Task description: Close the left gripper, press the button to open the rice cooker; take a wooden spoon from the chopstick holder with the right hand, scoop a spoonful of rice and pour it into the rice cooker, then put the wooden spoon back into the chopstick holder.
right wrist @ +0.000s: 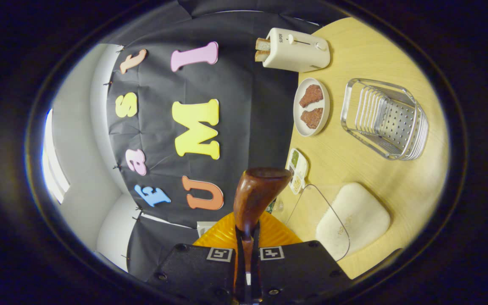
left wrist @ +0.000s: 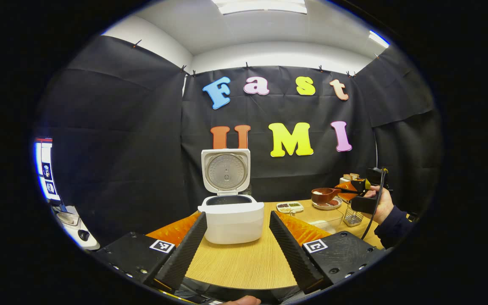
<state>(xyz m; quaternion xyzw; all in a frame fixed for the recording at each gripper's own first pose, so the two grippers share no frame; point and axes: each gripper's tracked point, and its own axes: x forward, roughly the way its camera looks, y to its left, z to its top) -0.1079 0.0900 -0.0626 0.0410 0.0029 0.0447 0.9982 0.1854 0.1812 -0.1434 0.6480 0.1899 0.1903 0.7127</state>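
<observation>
The wooden spoon [right wrist: 256,197] is pinched in your right tool [right wrist: 247,237] above the glass rice container [right wrist: 350,222], while your left tool [left wrist: 236,237] stands spread before the open rice cooker [left wrist: 231,218] on the table [left wrist: 244,262].

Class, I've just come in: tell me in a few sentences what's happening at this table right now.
A person holds a gripper in each hand. The rice cooker stands on the table with its lid already up. The left gripper is open, facing the cooker and touching nothing. The right gripper is shut on the wooden spoon, held up above the clear rice container. The spoon's bowl seems to hold some white rice. Nothing has been poured yet.
</observation>
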